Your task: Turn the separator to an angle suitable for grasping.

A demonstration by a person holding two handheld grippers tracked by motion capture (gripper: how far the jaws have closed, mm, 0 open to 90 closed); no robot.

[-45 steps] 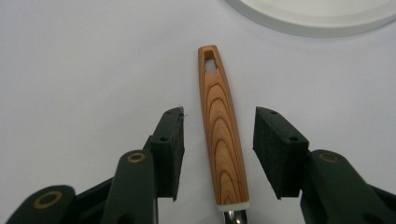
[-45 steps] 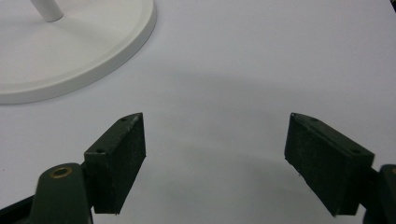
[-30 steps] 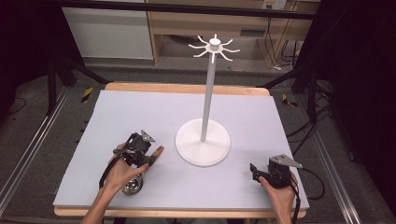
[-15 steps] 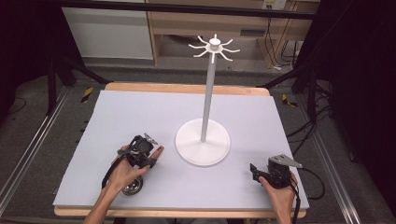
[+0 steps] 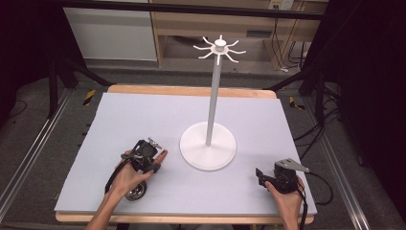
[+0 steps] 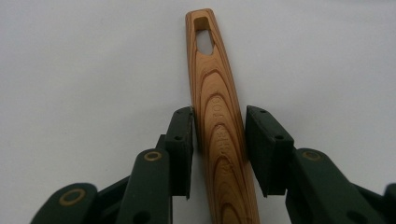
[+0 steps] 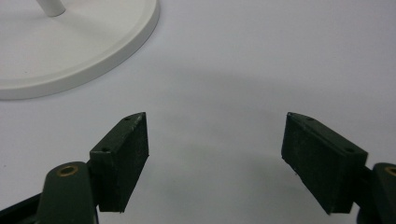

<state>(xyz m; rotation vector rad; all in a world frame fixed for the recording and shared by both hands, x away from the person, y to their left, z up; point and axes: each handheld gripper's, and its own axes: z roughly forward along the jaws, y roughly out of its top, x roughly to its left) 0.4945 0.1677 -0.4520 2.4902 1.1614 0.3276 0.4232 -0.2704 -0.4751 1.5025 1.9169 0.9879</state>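
The wooden handle (image 6: 219, 126) is seen lying flat on the worktop (image 5: 143, 110), its long axis running straight away from the left gripper (image 6: 218, 135) and between its jaws, slotted end farthest. The jaws have just been closing; the left pad appears to touch the wood, while a thin gap is left at the right one. The right gripper (image 7: 215, 154) is held well apart, jaws spread, beside the white stand (image 5: 208, 148)

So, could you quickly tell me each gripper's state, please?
Left gripper: closing around the wooden handle, small gaps remain, not gripped yet.
Right gripper: open, empty.
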